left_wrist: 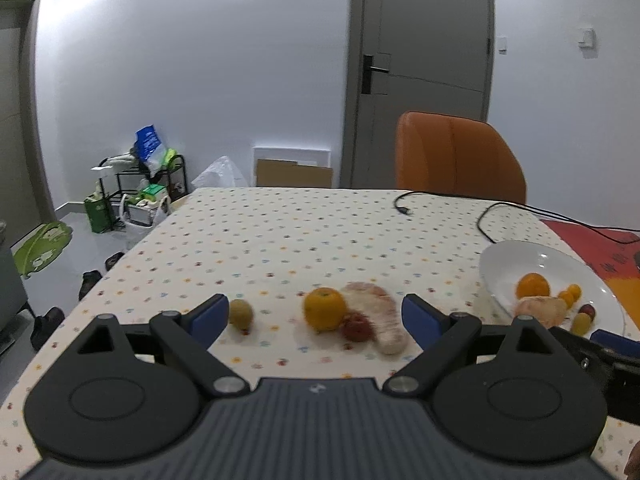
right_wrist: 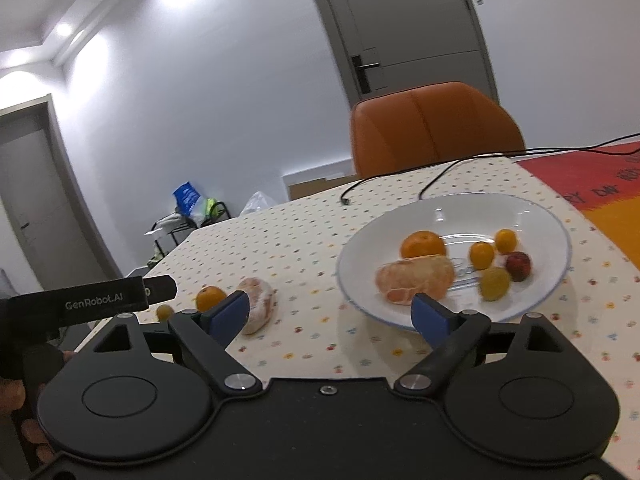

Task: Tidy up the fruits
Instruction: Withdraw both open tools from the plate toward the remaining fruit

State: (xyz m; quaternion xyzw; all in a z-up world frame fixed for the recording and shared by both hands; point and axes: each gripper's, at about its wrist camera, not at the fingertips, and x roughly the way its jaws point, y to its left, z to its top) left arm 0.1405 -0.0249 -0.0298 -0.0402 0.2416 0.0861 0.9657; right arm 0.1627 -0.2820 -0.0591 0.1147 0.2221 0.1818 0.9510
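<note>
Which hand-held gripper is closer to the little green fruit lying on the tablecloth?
Left. The left hand-held gripper has the little green fruit beside its left fingertip; the right hand-held gripper is by the white plate.

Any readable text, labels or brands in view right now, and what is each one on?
"GenRobot.AI": white print on the black body of the left gripper, seen from the right wrist.
Large dark letters on the red and orange mat: cut off and blurred, unreadable.
Blue bag on the rack: print too small.

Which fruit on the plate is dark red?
The small round fruit at the right of the white plate, beside the yellow-green one; the others there are orange or yellow.
</note>
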